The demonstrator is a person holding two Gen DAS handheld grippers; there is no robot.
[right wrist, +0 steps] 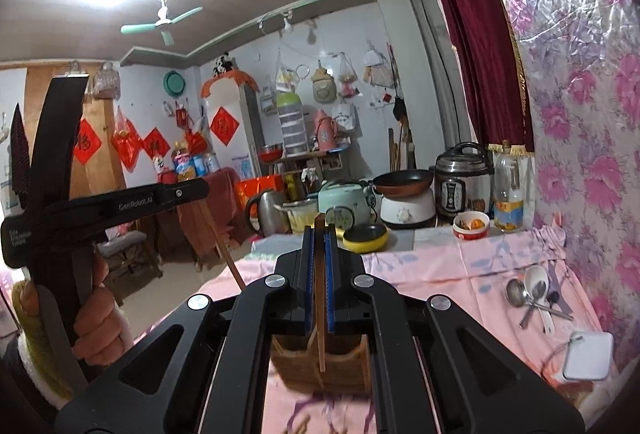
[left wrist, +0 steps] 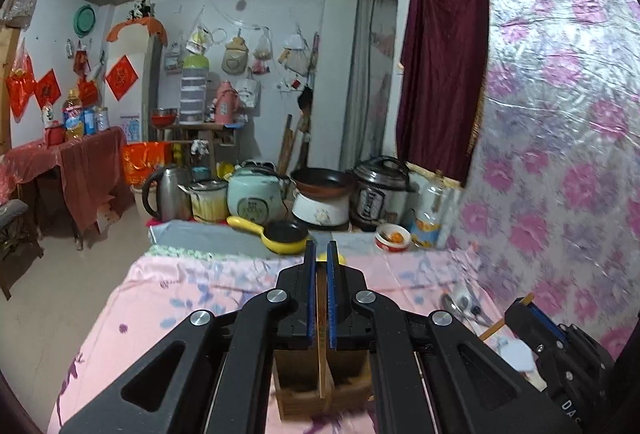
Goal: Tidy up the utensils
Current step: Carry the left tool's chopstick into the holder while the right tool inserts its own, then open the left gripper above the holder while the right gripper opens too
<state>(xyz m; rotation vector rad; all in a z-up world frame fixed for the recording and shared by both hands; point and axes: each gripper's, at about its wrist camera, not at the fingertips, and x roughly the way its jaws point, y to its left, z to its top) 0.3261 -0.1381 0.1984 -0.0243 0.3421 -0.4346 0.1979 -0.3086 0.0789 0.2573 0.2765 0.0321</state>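
Note:
My left gripper [left wrist: 320, 250] is shut on a wooden chopstick [left wrist: 321, 330] that hangs down into a brown wooden utensil holder [left wrist: 304, 390] on the pink floral cloth. My right gripper [right wrist: 319, 234] is shut on another chopstick [right wrist: 320, 314], its lower end inside the same holder [right wrist: 320, 366]. The left gripper's body [right wrist: 120, 202] shows at the left of the right wrist view, with its chopstick [right wrist: 228, 258] slanting down. The right gripper [left wrist: 532, 314] shows at the lower right of the left wrist view. Several spoons [right wrist: 532, 294] lie on the cloth at the right.
The pink cloth [left wrist: 192, 298] covers the table. At its far end stand a yellow pan [left wrist: 280, 234], a kettle [left wrist: 168, 194], rice cookers [left wrist: 380, 194], a bowl [left wrist: 392, 236] and a bottle. A white square object [right wrist: 588, 354] lies near the spoons. A foil flowered wall is at the right.

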